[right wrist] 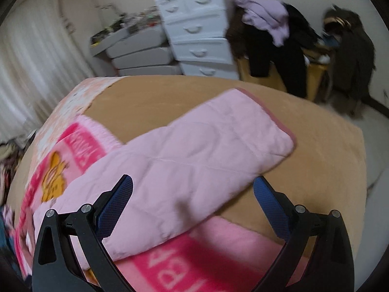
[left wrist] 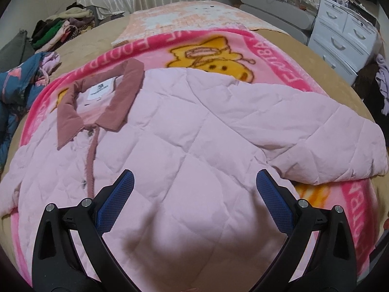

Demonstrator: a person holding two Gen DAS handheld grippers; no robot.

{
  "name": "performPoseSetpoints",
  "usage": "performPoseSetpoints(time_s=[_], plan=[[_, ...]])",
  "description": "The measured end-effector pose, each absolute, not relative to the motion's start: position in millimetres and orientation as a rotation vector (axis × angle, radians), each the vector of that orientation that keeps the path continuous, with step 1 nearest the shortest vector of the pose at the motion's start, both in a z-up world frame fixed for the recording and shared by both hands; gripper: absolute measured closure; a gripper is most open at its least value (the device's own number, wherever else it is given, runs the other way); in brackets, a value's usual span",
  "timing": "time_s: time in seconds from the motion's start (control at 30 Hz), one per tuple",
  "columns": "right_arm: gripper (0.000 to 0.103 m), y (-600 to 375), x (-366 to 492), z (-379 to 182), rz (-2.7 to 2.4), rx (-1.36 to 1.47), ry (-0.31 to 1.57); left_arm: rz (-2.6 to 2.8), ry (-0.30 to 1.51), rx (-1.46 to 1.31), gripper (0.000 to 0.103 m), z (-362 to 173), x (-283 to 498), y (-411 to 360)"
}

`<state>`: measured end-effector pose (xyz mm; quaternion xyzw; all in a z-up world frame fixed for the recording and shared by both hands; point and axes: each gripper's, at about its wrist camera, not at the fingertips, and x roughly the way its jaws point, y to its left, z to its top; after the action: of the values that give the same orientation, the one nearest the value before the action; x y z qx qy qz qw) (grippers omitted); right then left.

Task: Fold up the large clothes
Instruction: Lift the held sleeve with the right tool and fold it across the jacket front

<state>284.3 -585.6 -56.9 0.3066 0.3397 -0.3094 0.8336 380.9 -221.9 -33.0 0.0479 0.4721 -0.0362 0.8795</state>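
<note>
A pale pink quilted jacket [left wrist: 170,126] with a dusty-rose corduroy collar [left wrist: 116,97] lies front up on a pink cartoon blanket [left wrist: 218,48] on the bed. Its sleeve [left wrist: 328,133] stretches to the right. My left gripper [left wrist: 194,182] is open and empty, hovering over the jacket's body. In the right wrist view the sleeve [right wrist: 206,150] runs out to its rose-trimmed cuff [right wrist: 274,116]. My right gripper [right wrist: 193,187] is open and empty, just above the sleeve's near part.
The bed has a tan cover [right wrist: 316,170]. A blue patterned garment [left wrist: 17,85] lies at the bed's left. White drawers [right wrist: 199,31] and grey drawers [right wrist: 141,56] stand beyond the bed. Dark clothes [right wrist: 279,43] hang at the right. A clothes pile [left wrist: 60,29] sits far left.
</note>
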Motion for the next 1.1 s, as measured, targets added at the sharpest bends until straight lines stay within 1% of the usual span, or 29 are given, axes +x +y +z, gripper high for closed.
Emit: performPoseSetpoints(time_s=[0.17, 0.27, 0.33, 0.37, 0.4, 0.43, 0.47, 0.53, 0.57, 0.6, 0.7, 0.77, 1.1], plan=[[0.004, -613.5, 277.4, -87.5, -0.689, 0.832, 0.735, -0.067, 0.995, 0.12, 0.009, -41.1, 395.0, -222.3], [0.004, -625.8, 282.5, -116.7, -0.655, 0.956, 0.752, -0.058, 1.015, 0.111, 0.009, -45.3, 403.9, -213.9], [0.005, -629.0, 289.6, -126.2, -0.631, 0.983, 0.745, -0.056, 1.016, 0.103, 0.009, -44.4, 405.5, -207.2], [0.009, -630.1, 293.3, -125.6, -0.618, 0.975, 0.724, -0.051, 1.015, 0.102, 0.009, -43.4, 405.5, -202.9], [0.028, -631.9, 295.7, -125.1, -0.602, 0.977, 0.708, -0.046, 1.016, 0.1, 0.009, -42.0, 405.0, -199.0], [0.037, -634.7, 297.3, -126.1, -0.591, 0.997, 0.695, -0.046, 1.016, 0.097, 0.009, -40.6, 404.2, -196.4], [0.042, -638.0, 296.4, -129.1, -0.578, 1.035, 0.679, -0.046, 1.012, 0.093, 0.009, -37.6, 402.8, -191.7], [0.057, -639.6, 294.2, -129.7, -0.552, 1.049, 0.645, -0.033, 1.008, 0.098, 0.009, -33.0, 400.8, -184.4], [0.07, -639.9, 292.8, -127.9, -0.516, 1.061, 0.619, -0.03, 1.01, 0.095, 0.009, -29.7, 399.7, -179.4], [0.077, -642.6, 293.1, -125.1, -0.492, 1.072, 0.6, -0.034, 1.01, 0.091, 0.009, -27.0, 399.0, -176.4], [0.083, -636.4, 291.8, -99.3, -0.44, 1.005, 0.525, -0.023, 0.991, 0.094, 0.009, -15.0, 394.4, -166.5], [0.085, -627.8, 291.6, -78.9, -0.403, 0.956, 0.478, -0.026, 0.981, 0.085, 0.009, -6.5, 392.0, -159.4], [0.087, -560.5, 283.7, 13.8, -0.234, 0.736, 0.342, -0.013, 0.936, 0.058, 0.009, 30.7, 375.6, -114.2]])
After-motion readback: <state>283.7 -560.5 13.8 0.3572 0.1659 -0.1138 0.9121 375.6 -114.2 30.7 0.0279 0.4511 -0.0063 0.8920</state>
